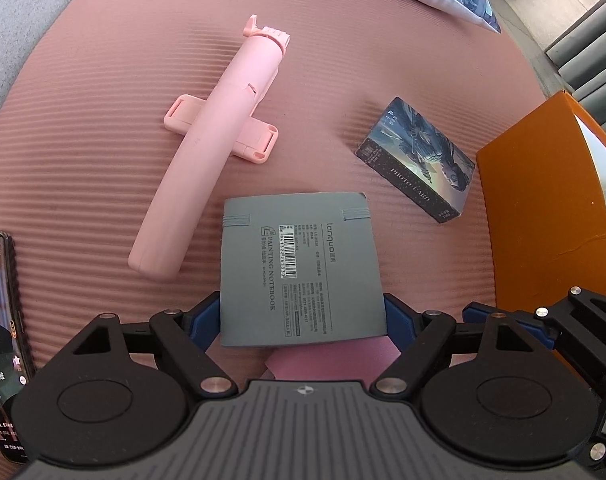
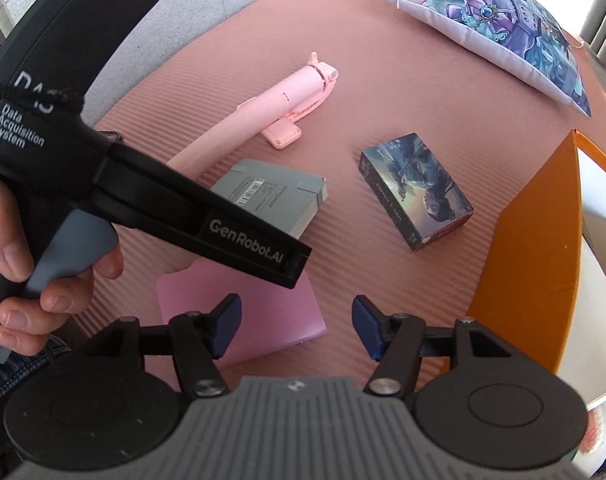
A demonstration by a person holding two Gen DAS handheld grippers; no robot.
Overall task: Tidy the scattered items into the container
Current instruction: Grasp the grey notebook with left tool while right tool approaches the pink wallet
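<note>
A grey painting notebook lies on the pink mat, over a pink notebook. My left gripper is wide around the grey notebook's near end, blue pads beside its two edges; I cannot tell whether they press it. In the right wrist view the grey notebook and pink notebook sit behind the left gripper's body. My right gripper is open and empty above the pink notebook's near edge. A pink selfie stick and a photo card box lie on the mat. The orange container stands at the right.
A phone with a lit screen lies at the left mat edge. A printed pillow rests at the far side of the mat. Grey floor surrounds the mat. The container has a white inside.
</note>
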